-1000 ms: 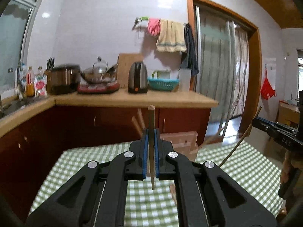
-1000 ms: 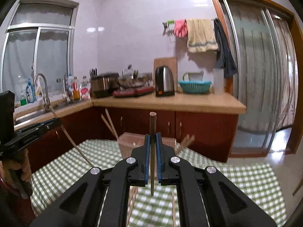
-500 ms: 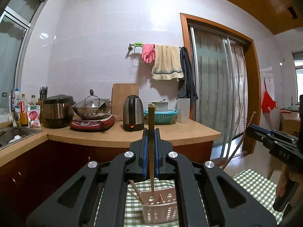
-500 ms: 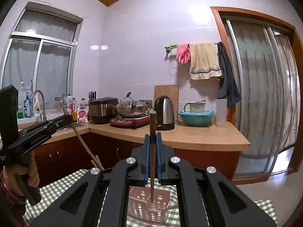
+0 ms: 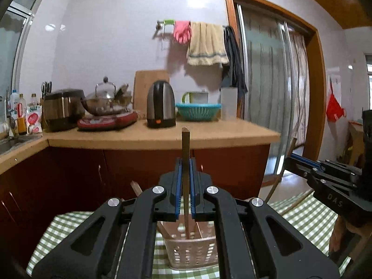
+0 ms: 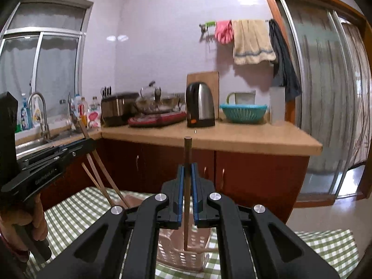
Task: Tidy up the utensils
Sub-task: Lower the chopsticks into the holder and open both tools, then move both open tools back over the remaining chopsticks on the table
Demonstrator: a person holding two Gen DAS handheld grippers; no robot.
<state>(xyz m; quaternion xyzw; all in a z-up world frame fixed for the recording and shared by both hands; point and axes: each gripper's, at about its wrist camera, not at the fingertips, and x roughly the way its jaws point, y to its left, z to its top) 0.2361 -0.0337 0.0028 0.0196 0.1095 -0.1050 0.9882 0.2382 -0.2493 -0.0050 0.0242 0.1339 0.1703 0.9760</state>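
My left gripper [image 5: 185, 166] is shut on a light wooden chopstick [image 5: 185, 144] held upright, its lower end over the pink slotted utensil basket [image 5: 193, 251]. My right gripper [image 6: 187, 172] is shut on a dark brown chopstick [image 6: 187, 153], also upright, its tip down in the same basket [image 6: 179, 255]. Other chopsticks [image 6: 102, 169] lean in the basket. The right gripper also shows at the right of the left wrist view [image 5: 325, 174]; the left gripper shows at the left of the right wrist view [image 6: 53, 155].
The basket stands on a table with a green checked cloth [image 5: 309, 216]. Behind it runs a wooden kitchen counter [image 5: 162, 137] with a kettle [image 5: 161, 107], a rice cooker [image 5: 62, 109], a pot on a red cooktop and a teal colander [image 5: 197, 111]. A sink [image 6: 39, 139] is at the left.
Both views have tipped back down, so the counter sits higher and more of the basket and cloth shows. Both grippers stay shut on their chopsticks above the basket.
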